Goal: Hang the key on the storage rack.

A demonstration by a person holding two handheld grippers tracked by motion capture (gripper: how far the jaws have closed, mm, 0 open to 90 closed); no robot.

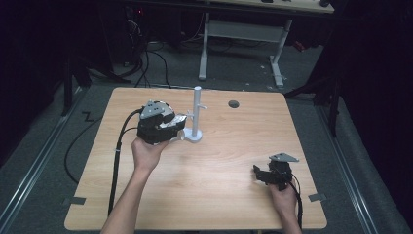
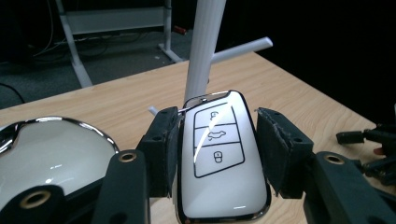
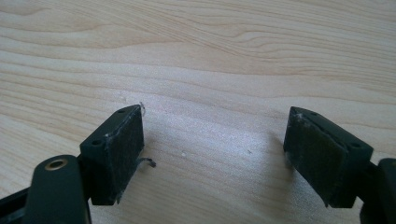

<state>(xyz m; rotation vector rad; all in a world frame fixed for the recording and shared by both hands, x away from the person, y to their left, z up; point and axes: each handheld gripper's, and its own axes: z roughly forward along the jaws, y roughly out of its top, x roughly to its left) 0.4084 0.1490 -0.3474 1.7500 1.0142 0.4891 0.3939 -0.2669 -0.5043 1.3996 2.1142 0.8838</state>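
Gripping a glossy white three-button car key [image 2: 218,156], left jaws clamp; right jaws open.

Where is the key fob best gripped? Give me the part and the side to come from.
Grip the key fob across its two long narrow edges, at button height, coming from its lower end, as the left gripper does. The flat, slim body fits between the pads, and the top end is left free toward the white stand.
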